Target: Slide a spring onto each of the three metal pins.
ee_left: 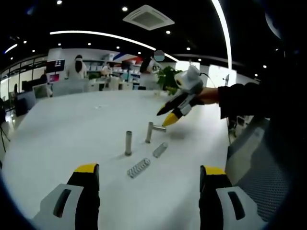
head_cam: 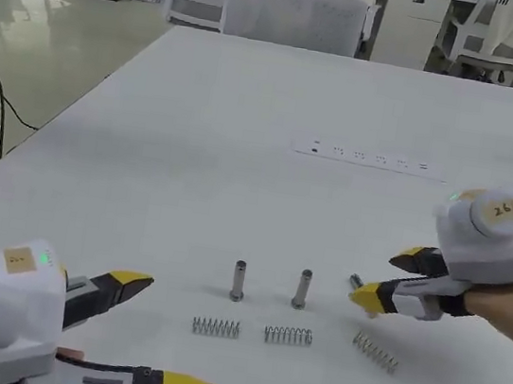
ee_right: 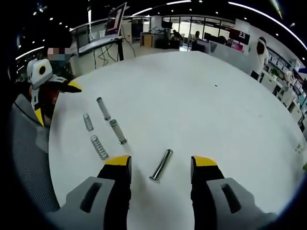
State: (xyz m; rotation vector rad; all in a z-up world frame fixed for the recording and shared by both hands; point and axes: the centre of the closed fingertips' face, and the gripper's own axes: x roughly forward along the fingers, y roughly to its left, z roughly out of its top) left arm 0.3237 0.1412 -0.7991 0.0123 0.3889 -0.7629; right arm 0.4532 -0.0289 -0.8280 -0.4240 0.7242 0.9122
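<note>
Between apart R gripper (ee_right: 161,161) jaws, flat pin (ee_right: 161,165); L gripper (ee_left: 149,168) apart nr table (ee_left: 62,129) edge.

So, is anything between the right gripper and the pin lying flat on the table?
Nothing visible. The right gripper is open, and in the right gripper view the lying pin sits on bare table between its jaw tips. The nearest spring lies off to one side, clear of that path.

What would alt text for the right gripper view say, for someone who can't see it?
The right gripper, jaws open, straddles a metal pin lying on a white table. Left of it stand two more pins, a spring beside each, with the left gripper beyond.
</note>
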